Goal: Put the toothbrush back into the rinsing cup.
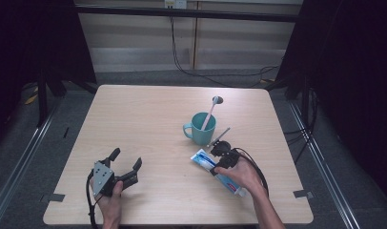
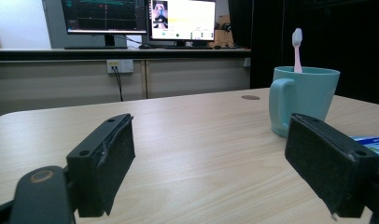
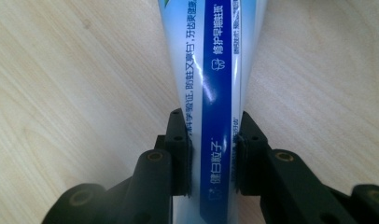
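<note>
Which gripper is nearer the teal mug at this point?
The right gripper. It sits just in front of the teal mug, shut on the toothpaste tube lying there. The left gripper rests open, well off toward the table's left front.

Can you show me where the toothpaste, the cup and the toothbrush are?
toothpaste tube (image 3: 211,70), right gripper view, middle of its body.
cup (image 1: 201,129), high view, its teal side wall.
toothbrush (image 2: 297,37), left gripper view, its bristle head.

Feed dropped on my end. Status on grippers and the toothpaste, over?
Right gripper shut on toothpaste tube, tube flat on table. Left gripper open, idle. Teal mug with toothbrush just beyond; nothing blocking.
</note>
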`<state>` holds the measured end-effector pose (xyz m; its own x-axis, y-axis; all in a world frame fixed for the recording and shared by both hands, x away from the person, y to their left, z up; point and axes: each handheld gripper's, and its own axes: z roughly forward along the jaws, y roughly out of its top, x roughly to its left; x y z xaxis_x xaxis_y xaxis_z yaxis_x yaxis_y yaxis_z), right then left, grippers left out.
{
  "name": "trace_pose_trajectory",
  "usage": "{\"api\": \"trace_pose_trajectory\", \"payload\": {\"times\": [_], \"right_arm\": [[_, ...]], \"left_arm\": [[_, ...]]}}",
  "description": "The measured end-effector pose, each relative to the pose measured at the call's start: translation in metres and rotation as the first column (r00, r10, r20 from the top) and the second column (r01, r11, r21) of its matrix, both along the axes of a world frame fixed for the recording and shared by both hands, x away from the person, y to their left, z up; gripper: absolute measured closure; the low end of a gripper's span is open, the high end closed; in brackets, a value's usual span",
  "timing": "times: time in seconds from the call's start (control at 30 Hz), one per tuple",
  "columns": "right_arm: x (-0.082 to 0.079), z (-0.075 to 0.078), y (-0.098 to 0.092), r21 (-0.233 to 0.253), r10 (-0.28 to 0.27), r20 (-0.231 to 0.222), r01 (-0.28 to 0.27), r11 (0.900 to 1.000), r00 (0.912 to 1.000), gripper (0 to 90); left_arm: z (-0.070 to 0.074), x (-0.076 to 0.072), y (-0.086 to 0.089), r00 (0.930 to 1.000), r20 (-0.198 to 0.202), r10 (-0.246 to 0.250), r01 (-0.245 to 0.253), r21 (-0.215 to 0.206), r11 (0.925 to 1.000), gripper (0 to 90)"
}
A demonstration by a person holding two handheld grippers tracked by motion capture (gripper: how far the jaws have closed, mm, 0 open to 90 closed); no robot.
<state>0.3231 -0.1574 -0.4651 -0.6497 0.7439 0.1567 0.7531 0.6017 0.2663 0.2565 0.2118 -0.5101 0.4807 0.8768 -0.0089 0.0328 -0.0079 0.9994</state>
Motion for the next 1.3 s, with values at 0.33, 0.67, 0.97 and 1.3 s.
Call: {"api": "trace_pose_trajectory", "payload": {"times": [0.33,0.67,0.97,1.3], "right_arm": [[0.000,0.001,-0.003,0.036,0.009,-0.030,-0.007,0.999,0.9995,72.6],[-0.002,0.006,-0.005,0.069,-0.004,-0.008,0.005,0.998,1.0000,72.6],[-0.002,0.015,-0.008,0.147,0.001,0.000,-0.001,0.989,1.0000,72.7],[-0.007,0.027,-0.012,0.237,-0.007,0.051,-0.005,0.971,0.9987,72.8]], "left_arm": [[0.000,0.000,0.000,1.0000,0.000,-0.002,0.002,-0.004,1.0000,15.9],[0.000,0.000,0.000,1.0000,0.002,-0.002,0.002,-0.001,1.0000,15.9],[0.000,0.000,0.001,1.0000,0.000,-0.002,0.002,-0.003,1.0000,15.9],[0.000,0.000,0.001,1.0000,0.000,-0.001,0.001,-0.003,1.0000,15.9]]}}
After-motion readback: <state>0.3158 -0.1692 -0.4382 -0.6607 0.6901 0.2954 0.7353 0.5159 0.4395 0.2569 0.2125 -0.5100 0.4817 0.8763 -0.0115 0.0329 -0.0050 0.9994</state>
